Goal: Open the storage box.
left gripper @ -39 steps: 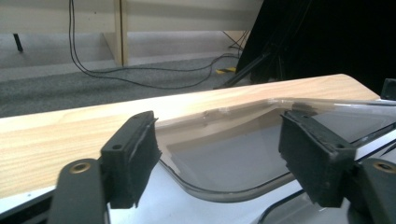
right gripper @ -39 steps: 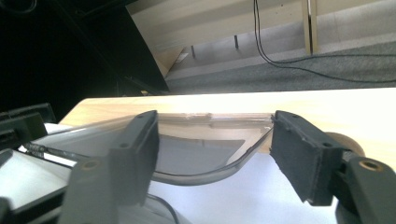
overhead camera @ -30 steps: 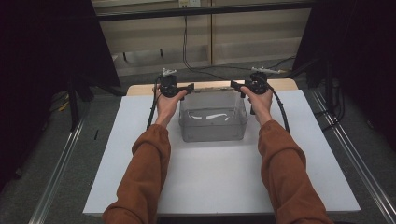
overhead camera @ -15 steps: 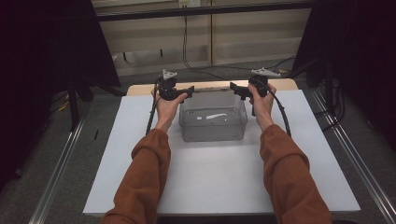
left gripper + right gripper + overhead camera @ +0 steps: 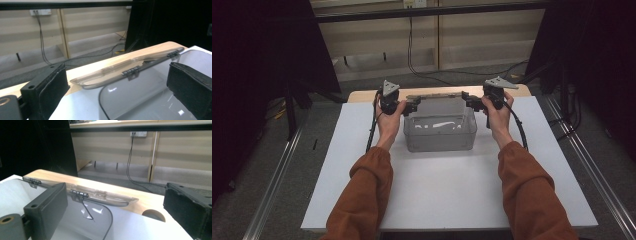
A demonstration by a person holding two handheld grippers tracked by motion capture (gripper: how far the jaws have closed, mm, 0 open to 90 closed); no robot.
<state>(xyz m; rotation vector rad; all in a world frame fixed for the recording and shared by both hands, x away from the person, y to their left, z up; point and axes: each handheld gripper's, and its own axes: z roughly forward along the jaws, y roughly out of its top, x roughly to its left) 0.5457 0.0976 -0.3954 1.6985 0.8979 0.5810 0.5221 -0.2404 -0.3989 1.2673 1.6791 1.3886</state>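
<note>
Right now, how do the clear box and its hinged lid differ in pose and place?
The clear box stands upright on the white board; its lid lies folded back, nearly flat, over the wooden table edge. The box is deep; the lid is shallow. Both are clear plastic, joined by dark hinges.

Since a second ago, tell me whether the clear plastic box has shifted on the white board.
No. The clear plastic box sits at the same spot on the white board, its hinged lid lying open toward the far wooden edge.
</note>
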